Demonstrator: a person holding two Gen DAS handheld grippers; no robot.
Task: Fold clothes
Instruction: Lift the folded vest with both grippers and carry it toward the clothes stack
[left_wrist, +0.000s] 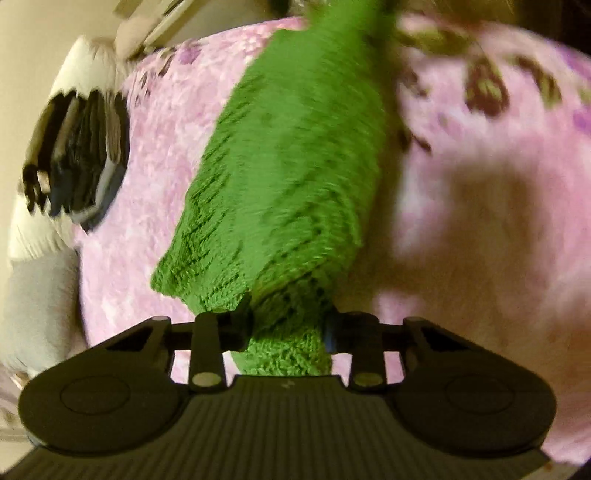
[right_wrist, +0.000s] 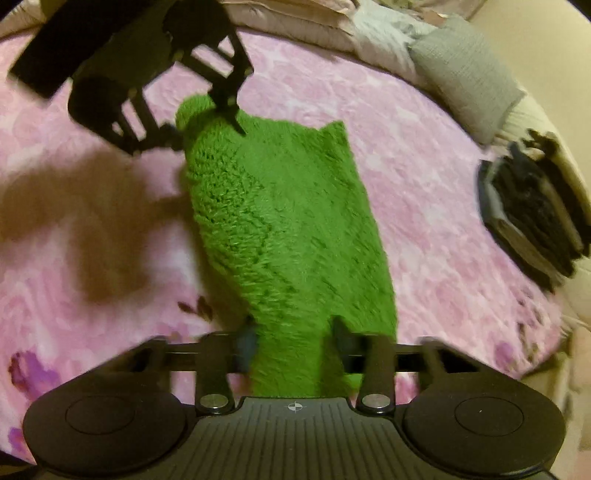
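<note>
A green knitted garment (left_wrist: 291, 162) hangs stretched above a pink flowered blanket (left_wrist: 155, 155). My left gripper (left_wrist: 288, 325) is shut on one end of it, with knit bunched between the fingers. In the right wrist view my right gripper (right_wrist: 295, 339) is shut on the other end of the green knitted garment (right_wrist: 288, 229). The left gripper (right_wrist: 207, 129) shows there at the top left, pinching the far end. The cloth between the two grippers is doubled lengthwise and blurred by motion.
A stack of folded dark clothes (right_wrist: 535, 218) lies at the blanket's edge, seen again as the folded dark clothes (left_wrist: 77, 155) at the left. A grey cushion (right_wrist: 465, 74) and pale bedding (right_wrist: 332, 26) line the far side. Gripper shadows fall on the pink blanket (right_wrist: 424, 177).
</note>
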